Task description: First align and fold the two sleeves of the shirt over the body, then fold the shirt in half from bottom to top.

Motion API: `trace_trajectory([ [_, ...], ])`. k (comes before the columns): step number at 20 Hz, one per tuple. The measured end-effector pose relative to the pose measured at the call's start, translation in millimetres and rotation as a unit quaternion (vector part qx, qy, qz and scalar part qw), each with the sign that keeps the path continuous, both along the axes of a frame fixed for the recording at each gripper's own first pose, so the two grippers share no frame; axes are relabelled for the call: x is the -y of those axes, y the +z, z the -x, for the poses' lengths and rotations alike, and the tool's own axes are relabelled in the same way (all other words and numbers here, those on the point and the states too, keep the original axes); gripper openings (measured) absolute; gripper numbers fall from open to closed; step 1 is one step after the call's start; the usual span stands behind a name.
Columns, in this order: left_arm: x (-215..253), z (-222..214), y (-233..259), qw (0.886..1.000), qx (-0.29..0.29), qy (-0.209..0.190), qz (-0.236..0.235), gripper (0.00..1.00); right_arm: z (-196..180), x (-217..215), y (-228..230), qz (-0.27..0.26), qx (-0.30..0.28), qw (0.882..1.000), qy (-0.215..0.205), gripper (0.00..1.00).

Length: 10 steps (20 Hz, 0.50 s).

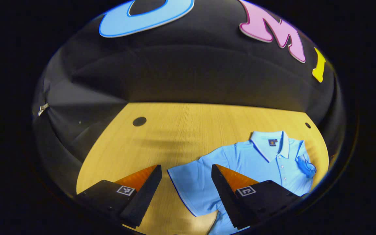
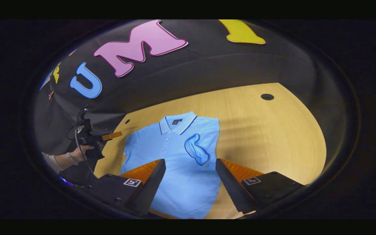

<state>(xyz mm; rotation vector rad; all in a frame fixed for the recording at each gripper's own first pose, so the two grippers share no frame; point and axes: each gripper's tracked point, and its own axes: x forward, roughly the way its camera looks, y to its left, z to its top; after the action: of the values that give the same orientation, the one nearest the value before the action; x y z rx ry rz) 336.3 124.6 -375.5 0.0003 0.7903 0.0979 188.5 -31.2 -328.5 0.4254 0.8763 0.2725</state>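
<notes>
A wooden table [image 1: 181, 130] holds a light blue polo shirt [image 2: 175, 153], lying flat, collar toward the booth wall. One sleeve [image 2: 196, 148] is already folded onto the chest; the other sleeve [image 1: 191, 182] lies spread out. The left gripper [image 1: 186, 192] hovers wide open above that spread sleeve, holding nothing. The right gripper [image 2: 189, 186] is likewise open and empty. Likely next: pinch the spread sleeve's hem and fold it inward.

Left gripper [image 1: 186, 192]: two wedge fingers w/ serrated inner edges, each on a black block w/ a square fiducial marker on top. Right gripper [image 2: 190, 187]: same build; screws visible on block at 7 o'clock. Hand [image 2: 83, 152] at 9 o'clock: white wristband, white sleeve, black cable looped above.
</notes>
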Motion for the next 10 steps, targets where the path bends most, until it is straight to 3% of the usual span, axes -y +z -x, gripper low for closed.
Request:
trace_trajectory([
  [8, -6.4, 0.5, -65.6, 0.997, -0.071, 0.013, 0.0, 0.97, 26.2, 25.5, -10.2, 0.008, -0.029, 0.999, -0.03, 0.96],
  [10, -3.3, -2.0, -66.6, 0.998, -0.061, 0.024, 0.017, 0.99, 26.4, 24.7, -9.5, 0.004, -0.031, 0.999, -0.03, 0.96],
])
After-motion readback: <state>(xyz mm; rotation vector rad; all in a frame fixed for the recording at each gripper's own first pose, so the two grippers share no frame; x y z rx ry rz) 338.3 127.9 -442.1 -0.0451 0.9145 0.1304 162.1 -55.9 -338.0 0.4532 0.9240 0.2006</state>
